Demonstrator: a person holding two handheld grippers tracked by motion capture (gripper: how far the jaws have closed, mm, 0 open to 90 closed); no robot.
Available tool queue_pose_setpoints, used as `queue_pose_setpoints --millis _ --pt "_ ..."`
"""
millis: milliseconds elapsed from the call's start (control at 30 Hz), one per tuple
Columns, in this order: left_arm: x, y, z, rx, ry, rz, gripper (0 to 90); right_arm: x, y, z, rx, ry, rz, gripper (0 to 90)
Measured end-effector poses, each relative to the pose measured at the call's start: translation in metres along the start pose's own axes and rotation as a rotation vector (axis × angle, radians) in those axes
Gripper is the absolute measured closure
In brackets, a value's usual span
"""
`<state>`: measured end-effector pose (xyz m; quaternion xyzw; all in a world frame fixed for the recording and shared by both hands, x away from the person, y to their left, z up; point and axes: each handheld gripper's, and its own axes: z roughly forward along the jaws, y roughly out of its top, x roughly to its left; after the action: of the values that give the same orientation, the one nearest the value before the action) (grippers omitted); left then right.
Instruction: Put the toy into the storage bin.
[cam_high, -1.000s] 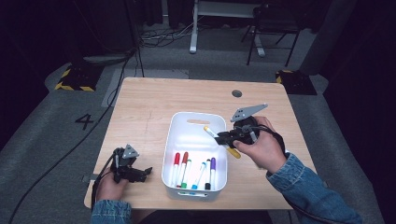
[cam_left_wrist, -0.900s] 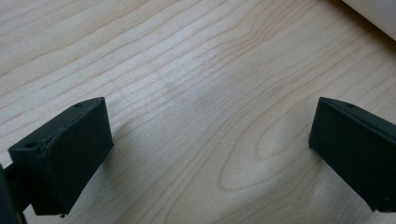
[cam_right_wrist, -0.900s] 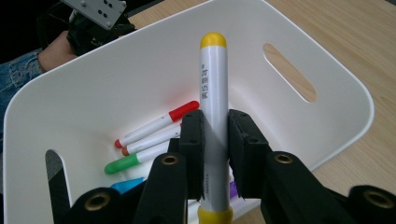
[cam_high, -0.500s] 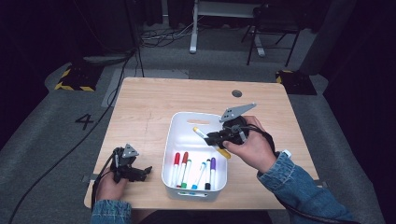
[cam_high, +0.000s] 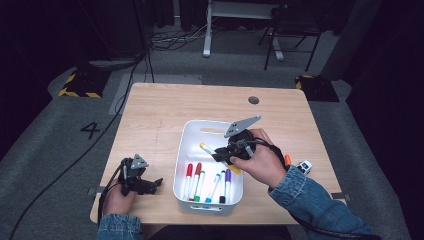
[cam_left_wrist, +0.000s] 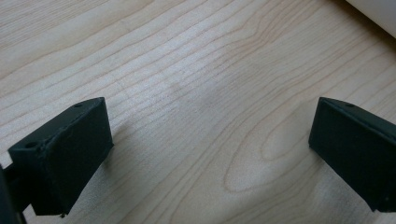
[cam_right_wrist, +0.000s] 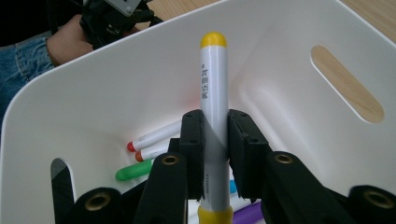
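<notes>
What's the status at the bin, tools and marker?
Right tool shut on yellow marker, over white bin. Left tool open, empty, on table. Nothing blocking.

right gripper (cam_high: 216, 155), yellow marker (cam_high: 210, 150), moved over bin (cam_high: 186, 150)

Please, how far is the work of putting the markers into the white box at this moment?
Done: several markers already lie in the white box. In hand: the right gripper is shut on a yellow-capped marker above the box. Left: at least one orange-tipped marker lies on the table by the right wrist. The left gripper rests open on the table.
</notes>
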<state>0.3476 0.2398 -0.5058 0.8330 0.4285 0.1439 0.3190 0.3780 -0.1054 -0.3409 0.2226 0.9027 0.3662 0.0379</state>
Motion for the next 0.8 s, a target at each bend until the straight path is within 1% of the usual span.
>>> queue_pose_setpoints --millis 67,100,167,267,467,600,633,667,700,800 --pt "0.001 0.0 0.0 -0.003 0.011 0.009 0.0 0.0 -0.002 0.002 0.011 -0.004 -0.013 77.2" --pt "0.001 0.0 0.0 -0.003 0.01 0.009 0.0 0.0 -0.003 0.003 0.017 -0.004 -0.01 77.2" --pt "0.001 0.0 0.0 -0.003 0.011 0.009 0.0 0.001 -0.003 0.005 0.026 -0.012 -0.019 77.2" --pt "0.001 0.0 0.0 -0.003 0.01 0.01 0.0 0.004 -0.005 0.009 0.041 -0.02 -0.041 77.2" --pt "0.002 0.001 0.0 0.0 0.003 0.013 0.0 0.009 -0.01 0.02 0.091 -0.028 -0.059 77.2" --pt "0.002 0.001 0.0 -0.002 0.012 0.012 0.0 0.012 -0.013 0.027 0.115 -0.031 -0.078 77.2" --pt "0.002 0.001 0.0 -0.002 0.012 0.012 0.0 0.013 -0.013 0.029 0.124 -0.03 -0.075 77.2" --pt "0.002 0.001 0.0 -0.002 0.012 0.012 0.0 0.013 -0.014 0.031 0.132 -0.031 -0.091 77.2" --pt "0.002 0.001 0.0 -0.002 0.012 0.012 0.0 0.015 -0.014 0.032 0.14 -0.036 -0.093 77.2" --pt "0.002 0.001 0.0 -0.001 0.01 0.012 0.0 0.016 -0.016 0.037 0.149 -0.032 -0.112 77.2"
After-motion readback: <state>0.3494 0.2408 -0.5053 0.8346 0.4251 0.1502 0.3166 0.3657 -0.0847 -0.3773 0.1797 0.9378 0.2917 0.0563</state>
